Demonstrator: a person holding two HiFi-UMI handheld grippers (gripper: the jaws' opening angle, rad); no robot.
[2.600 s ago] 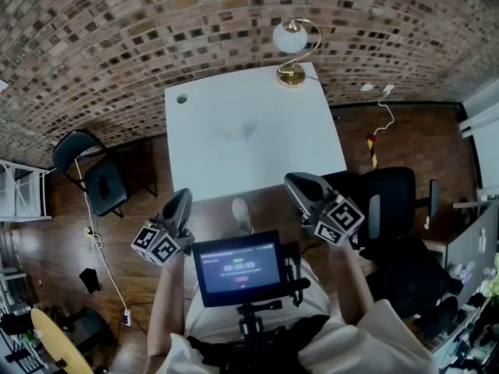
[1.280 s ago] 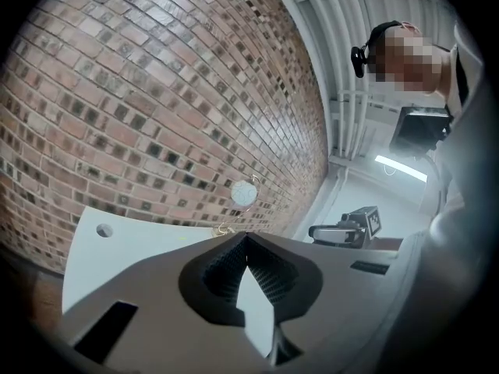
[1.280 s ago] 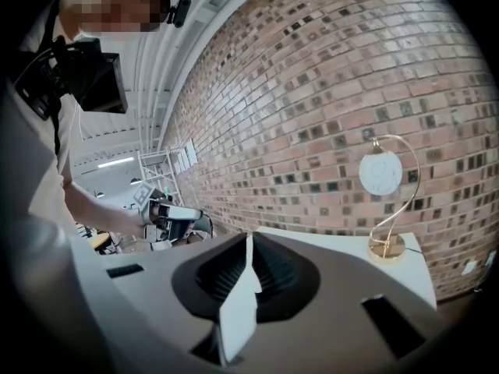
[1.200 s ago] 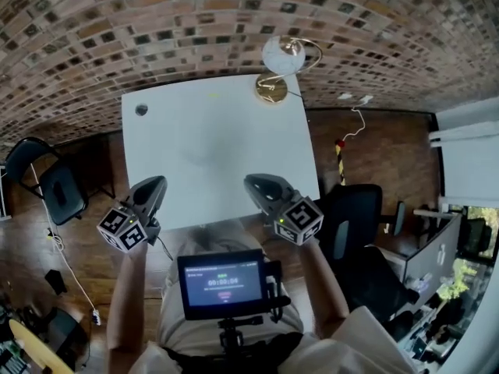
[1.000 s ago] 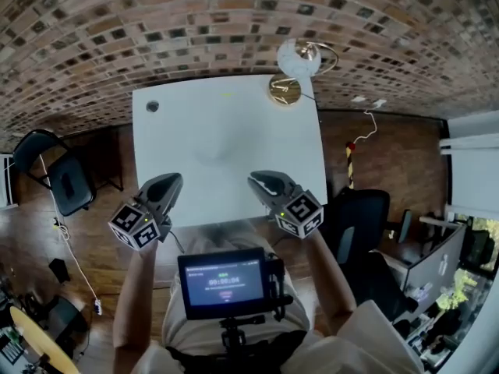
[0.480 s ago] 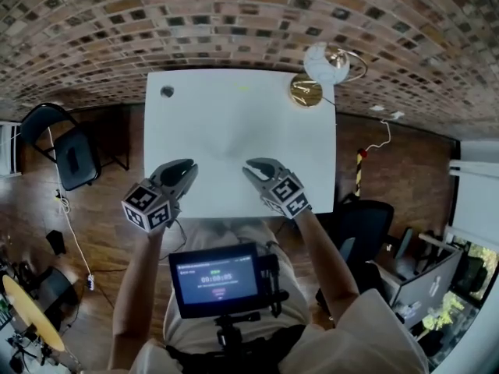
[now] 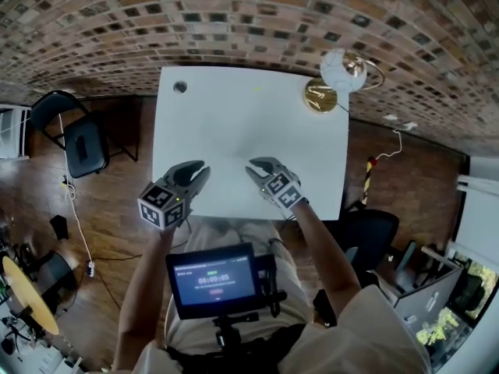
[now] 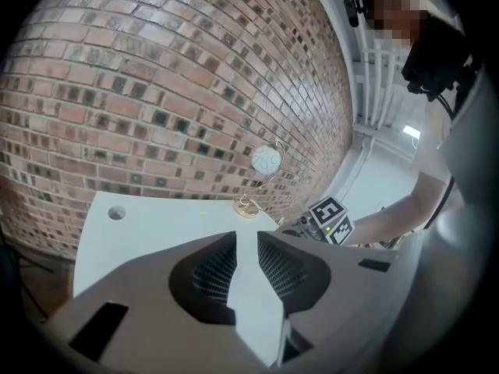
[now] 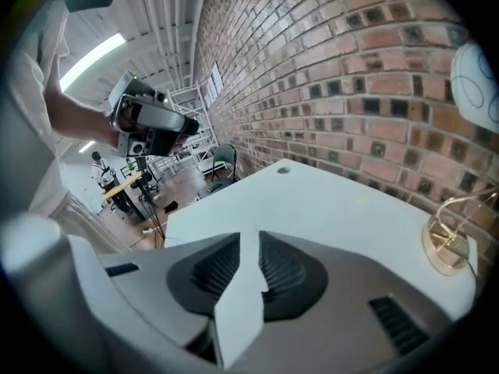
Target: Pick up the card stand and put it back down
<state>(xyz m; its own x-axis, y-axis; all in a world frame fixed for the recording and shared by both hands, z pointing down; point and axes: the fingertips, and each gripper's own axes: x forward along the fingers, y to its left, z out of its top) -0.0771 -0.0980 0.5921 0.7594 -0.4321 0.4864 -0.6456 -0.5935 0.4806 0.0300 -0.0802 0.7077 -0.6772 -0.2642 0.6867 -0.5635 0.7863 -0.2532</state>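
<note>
I cannot pick out the card stand on the white table (image 7: 234, 107) in any view. Both grippers hover over the table's near edge and point toward the brick wall. My left gripper (image 7: 199, 168) (image 8: 245, 236) is open, and only bare tabletop shows in its narrow gap. A short way to its right is my right gripper (image 7: 255, 164) (image 9: 249, 236). Its jaws have just been opening and nothing is between them. From each gripper view, the other gripper's marker cube is in sight at the side.
A brass lamp (image 7: 321, 97) (image 8: 263, 164) (image 9: 448, 244) with a white globe stands at the table's far right corner. A round cable hole (image 7: 180, 86) is at the far left corner. A black chair (image 7: 82, 142) stands left of the table, an office chair (image 7: 366, 228) to the right.
Both grippers have come down and forward, from in front of the table to over its near edge. The right jaws have spread a little.
</note>
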